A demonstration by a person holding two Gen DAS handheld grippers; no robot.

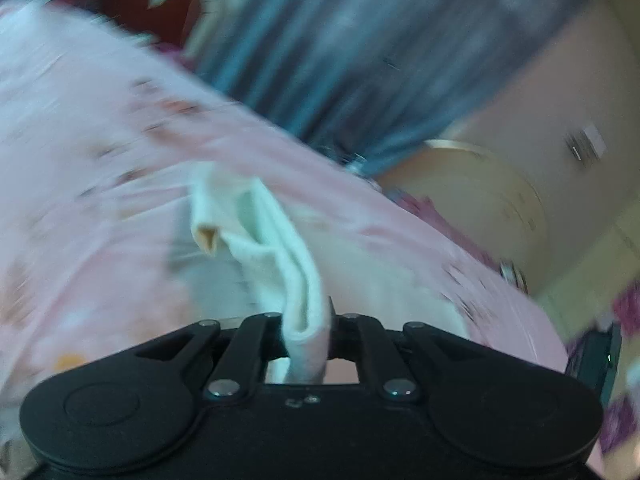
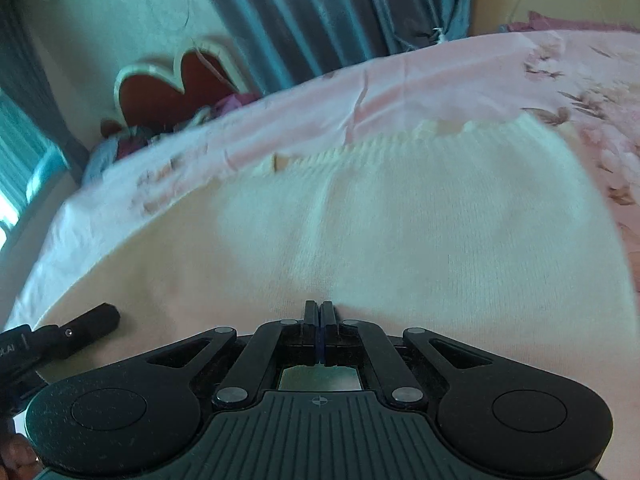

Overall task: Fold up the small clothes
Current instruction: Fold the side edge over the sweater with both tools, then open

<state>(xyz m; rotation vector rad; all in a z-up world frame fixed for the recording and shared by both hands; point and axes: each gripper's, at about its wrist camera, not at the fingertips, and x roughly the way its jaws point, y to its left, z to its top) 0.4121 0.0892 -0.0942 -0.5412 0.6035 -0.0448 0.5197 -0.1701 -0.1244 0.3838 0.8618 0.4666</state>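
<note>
A small white knit garment (image 2: 400,220) lies spread on a pink flowered bedsheet (image 2: 440,68). In the left wrist view my left gripper (image 1: 306,320) is shut on a bunched fold of the white garment (image 1: 272,248), which hangs lifted above the sheet (image 1: 80,160). In the right wrist view my right gripper (image 2: 319,316) is shut with its fingers pressed together, low at the near edge of the garment. Whether cloth is pinched between them is hidden. The left gripper's body (image 2: 60,340) shows at the lower left.
Blue-grey curtains (image 2: 320,12) hang behind the bed. A red heart-shaped headboard (image 2: 168,88) with pillows stands at the far left. A cream wall and a round cream piece of furniture (image 1: 480,200) lie beyond the bed's edge.
</note>
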